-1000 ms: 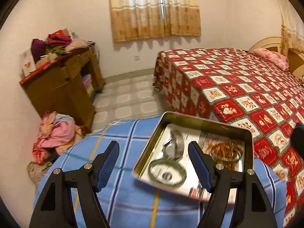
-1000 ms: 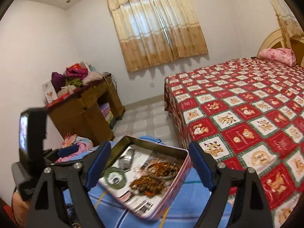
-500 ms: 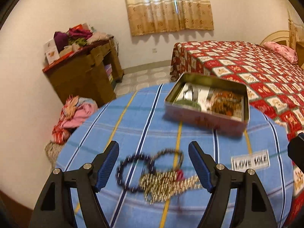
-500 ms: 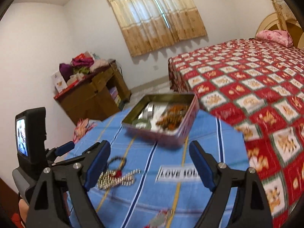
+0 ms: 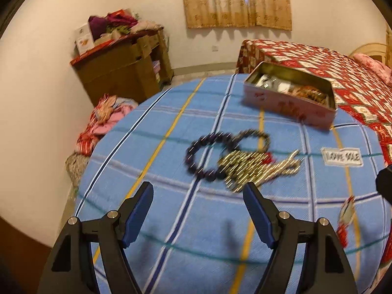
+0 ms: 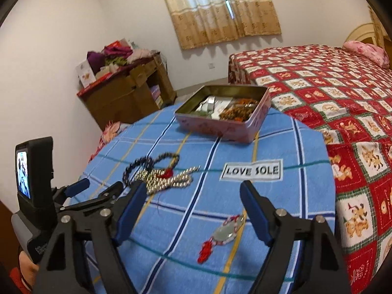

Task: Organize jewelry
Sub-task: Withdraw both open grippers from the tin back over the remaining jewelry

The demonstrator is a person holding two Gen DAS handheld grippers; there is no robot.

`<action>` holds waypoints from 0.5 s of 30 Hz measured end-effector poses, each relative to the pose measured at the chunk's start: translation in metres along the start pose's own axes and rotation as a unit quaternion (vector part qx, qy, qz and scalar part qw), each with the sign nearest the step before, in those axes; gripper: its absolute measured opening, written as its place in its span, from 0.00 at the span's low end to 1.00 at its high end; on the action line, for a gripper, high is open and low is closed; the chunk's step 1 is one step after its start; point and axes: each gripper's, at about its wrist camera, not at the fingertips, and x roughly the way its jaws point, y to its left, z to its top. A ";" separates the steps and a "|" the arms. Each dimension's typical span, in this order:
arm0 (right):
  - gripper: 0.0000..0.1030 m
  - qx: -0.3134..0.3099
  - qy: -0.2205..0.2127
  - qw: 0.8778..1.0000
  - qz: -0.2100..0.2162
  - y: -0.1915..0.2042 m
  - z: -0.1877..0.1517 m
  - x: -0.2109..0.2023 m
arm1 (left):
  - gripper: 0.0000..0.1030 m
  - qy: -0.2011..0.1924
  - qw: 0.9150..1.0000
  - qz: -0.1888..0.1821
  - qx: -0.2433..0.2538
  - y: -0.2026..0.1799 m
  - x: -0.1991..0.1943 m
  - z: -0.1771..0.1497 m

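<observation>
Two grippers: left gripper and right gripper, jaws spread, empty.
Bracelets: dark beaded bracelet mid-tabletop, ahead of left jaws, nearer that hand.
Tin: far tabletop edge.

Around me I see white walls and a window behind tan patterned curtains. A wooden cabinet piled with clothes stands at the left wall, a bed in red patterned cover to my right.
</observation>
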 end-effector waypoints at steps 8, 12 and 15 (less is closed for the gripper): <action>0.73 -0.005 0.031 0.999 0.009 0.006 -0.015 0.009 | 0.73 0.018 0.999 0.001 -0.043 0.031 0.003 -0.027; 0.56 -0.020 0.039 0.999 0.011 0.007 -0.016 0.008 | 0.73 0.018 0.999 -0.002 -0.044 0.035 0.003 -0.032; 0.56 0.000 0.031 1.000 -0.004 -0.013 -0.014 -0.002 | 0.73 0.016 0.999 -0.012 -0.045 0.040 0.002 -0.034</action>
